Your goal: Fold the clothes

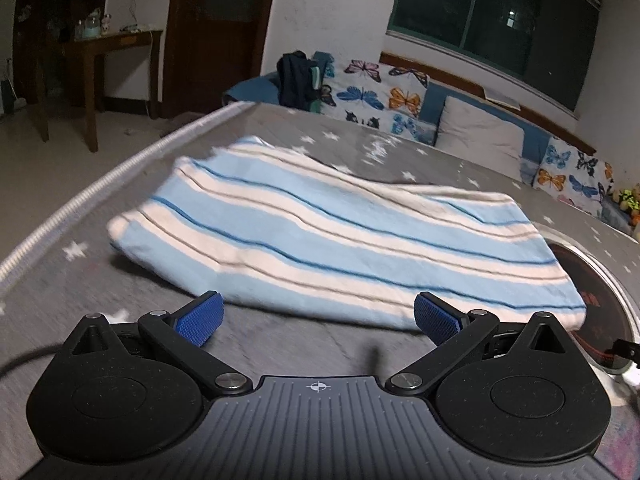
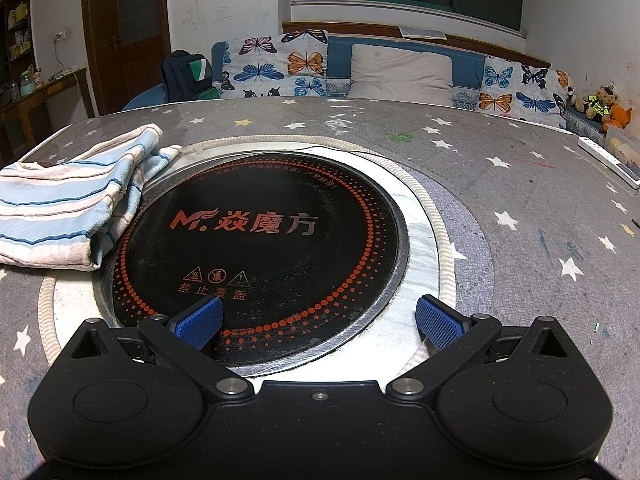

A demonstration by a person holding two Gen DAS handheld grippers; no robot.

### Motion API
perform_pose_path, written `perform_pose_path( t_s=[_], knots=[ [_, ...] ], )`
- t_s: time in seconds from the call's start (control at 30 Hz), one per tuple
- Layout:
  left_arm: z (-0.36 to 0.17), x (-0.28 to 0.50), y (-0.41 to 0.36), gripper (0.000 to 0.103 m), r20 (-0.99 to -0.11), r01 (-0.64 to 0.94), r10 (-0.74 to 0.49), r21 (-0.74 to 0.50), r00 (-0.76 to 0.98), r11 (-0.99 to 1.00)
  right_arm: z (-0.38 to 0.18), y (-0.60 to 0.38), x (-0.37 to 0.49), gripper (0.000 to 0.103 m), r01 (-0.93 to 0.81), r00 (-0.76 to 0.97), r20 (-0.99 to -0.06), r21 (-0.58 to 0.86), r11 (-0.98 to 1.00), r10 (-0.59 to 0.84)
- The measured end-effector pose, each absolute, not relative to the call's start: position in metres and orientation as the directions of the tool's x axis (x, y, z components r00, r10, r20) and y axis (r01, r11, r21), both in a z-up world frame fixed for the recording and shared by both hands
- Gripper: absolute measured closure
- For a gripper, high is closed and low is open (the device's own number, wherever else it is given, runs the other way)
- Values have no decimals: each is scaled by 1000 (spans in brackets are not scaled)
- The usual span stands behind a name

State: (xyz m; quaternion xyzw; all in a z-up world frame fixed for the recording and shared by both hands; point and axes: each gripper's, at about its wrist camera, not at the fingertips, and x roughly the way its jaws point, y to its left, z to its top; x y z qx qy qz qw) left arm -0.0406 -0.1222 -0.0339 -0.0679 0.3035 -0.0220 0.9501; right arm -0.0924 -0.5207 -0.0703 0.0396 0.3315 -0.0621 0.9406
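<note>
The folded towel (image 2: 68,204) lies on the counter (image 2: 500,168), its right edge overlapping the rim of the induction cooktop (image 2: 260,236) set into the counter's middle. Behind the counter stands a sofa (image 2: 340,60) with cushions; a backpack (image 2: 184,74) sits at its left end.

- striped cloth (image 1: 332,236): blurred in the left wrist view, worst at its far left corner; in the right wrist view (image 2: 68,208) cut off by the left edge.
- round cooktop (image 1: 596,304): mostly hidden behind the cloth in the left wrist view, lettering unreadable there.
- shelf items (image 2: 18,32): too small to tell.
- white strip (image 2: 608,162) at the surface's right rim: too small to identify.
- soft toys (image 2: 604,106): partly cut off, details unclear.
</note>
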Motion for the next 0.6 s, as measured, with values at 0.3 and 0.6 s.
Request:
perform_pose_path(
  t_s=[0.3, 0.6],
  knots=[
    [-17, -34, -87, 0, -557, -37, 7, -43, 831, 998, -70, -521, -92, 0, 143, 772, -629, 33, 989, -91],
    [11, -40, -52, 0, -499, -45, 79, 80, 863, 996, -70, -521, -92, 0, 143, 772, -629, 33, 989, -91]
  ],
)
